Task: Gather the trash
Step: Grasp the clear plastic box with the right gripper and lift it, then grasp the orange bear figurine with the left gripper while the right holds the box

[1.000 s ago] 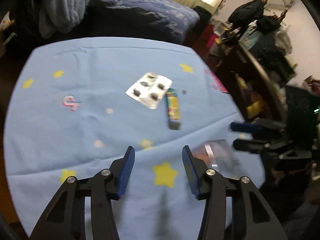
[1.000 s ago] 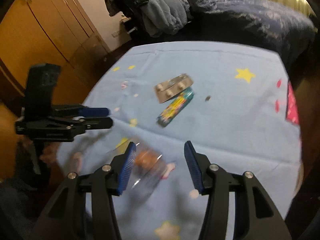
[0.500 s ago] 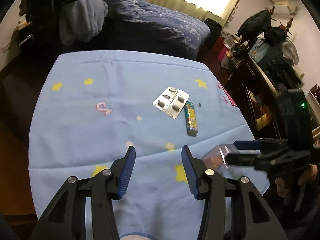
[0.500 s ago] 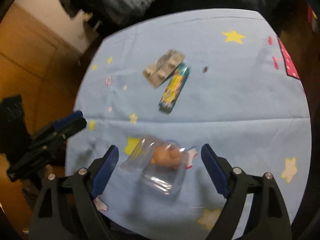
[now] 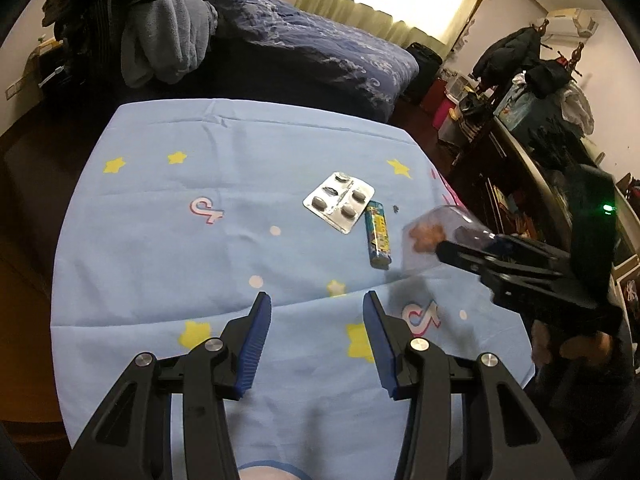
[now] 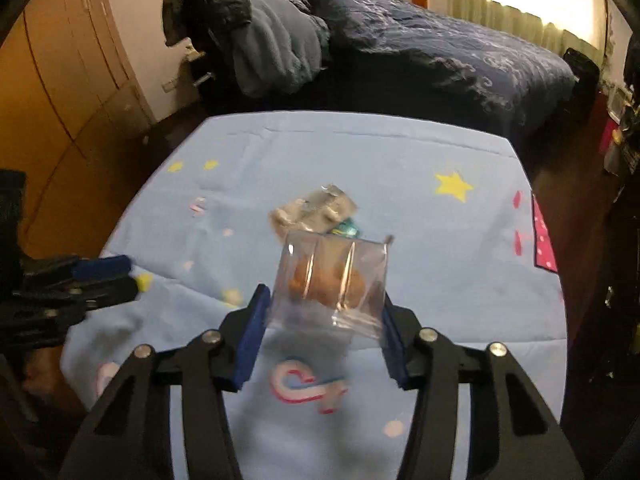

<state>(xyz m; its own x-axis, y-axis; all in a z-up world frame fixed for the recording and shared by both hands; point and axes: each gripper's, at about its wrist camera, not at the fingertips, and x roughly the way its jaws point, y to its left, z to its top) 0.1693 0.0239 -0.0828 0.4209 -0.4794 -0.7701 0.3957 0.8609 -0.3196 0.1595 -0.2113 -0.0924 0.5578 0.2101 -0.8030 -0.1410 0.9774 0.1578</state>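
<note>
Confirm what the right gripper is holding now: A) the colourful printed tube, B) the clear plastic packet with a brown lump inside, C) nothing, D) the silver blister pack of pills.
B: the clear plastic packet with a brown lump inside sits clamped in the right gripper, lifted off the cloth.

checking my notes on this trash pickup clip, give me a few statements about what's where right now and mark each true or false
1. The right gripper holds a clear plastic packet with something brown inside. True.
2. The left gripper is shut on the blister pack. False: its fingers stand apart with nothing between them, and the blister pack lies on the blue star cloth.
3. The colourful tube lies right beside the blister pack. True.
4. The clear packet is lying flat on the cloth. False: it is lifted off the cloth, held between the right gripper's fingers.
5. The blister pack is on the bed. False: the bed is behind the cloth-covered surface.
</note>
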